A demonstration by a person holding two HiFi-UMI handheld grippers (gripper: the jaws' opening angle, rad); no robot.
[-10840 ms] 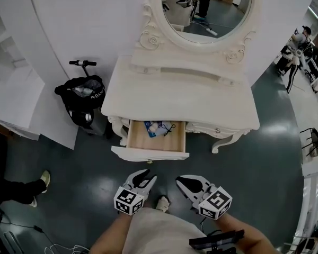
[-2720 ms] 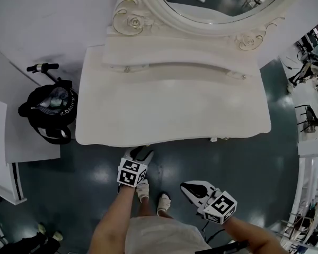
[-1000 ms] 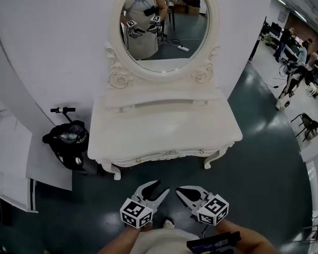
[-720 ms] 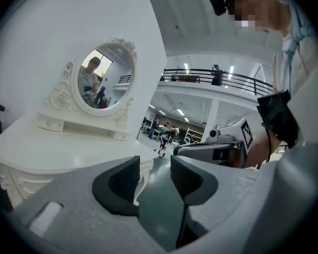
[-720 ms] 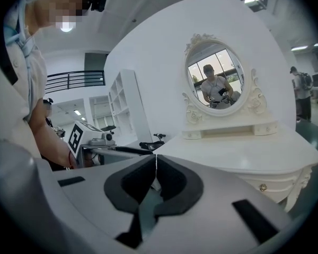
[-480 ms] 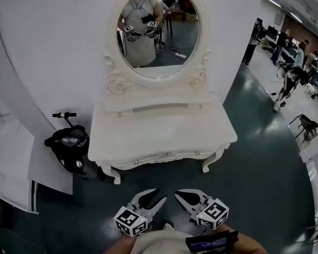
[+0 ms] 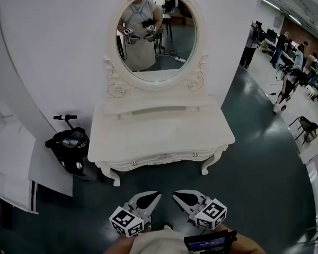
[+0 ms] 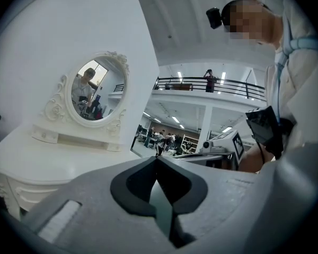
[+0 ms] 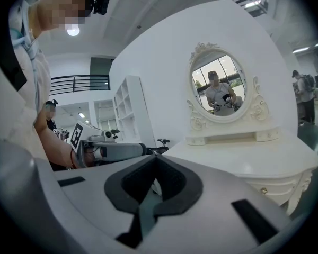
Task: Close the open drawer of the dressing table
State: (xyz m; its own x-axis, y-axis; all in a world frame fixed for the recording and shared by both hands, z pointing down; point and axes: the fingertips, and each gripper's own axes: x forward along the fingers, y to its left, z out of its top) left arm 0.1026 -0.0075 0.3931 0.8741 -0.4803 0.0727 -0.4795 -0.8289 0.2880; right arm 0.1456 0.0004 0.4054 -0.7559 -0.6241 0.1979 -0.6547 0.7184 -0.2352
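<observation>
The white dressing table (image 7: 159, 134) stands against the wall under its oval mirror (image 7: 155, 33). Its drawer front (image 7: 148, 160) sits flush under the top, with nothing sticking out. Both grippers hover over the dark floor in front of the table, well apart from it. My left gripper (image 7: 156, 196) has just been closing and is now shut with nothing between its jaws; its tips meet in the left gripper view (image 8: 157, 158). My right gripper (image 7: 175, 195) is also shut and empty, its tips touching in the right gripper view (image 9: 156, 156). The table (image 9: 254, 160) shows beyond it.
A black bag on a scooter (image 7: 69, 146) stands by the table's left leg. White panels (image 7: 18, 160) lean at the far left. Several people (image 7: 294, 67) and a chair (image 7: 307, 126) are at the far right on the dark green floor.
The left gripper's jaws, spread apart half a second ago, have come together. Both grippers have drawn slightly back from the table. The drawer, open in the oldest frame, is now shut.
</observation>
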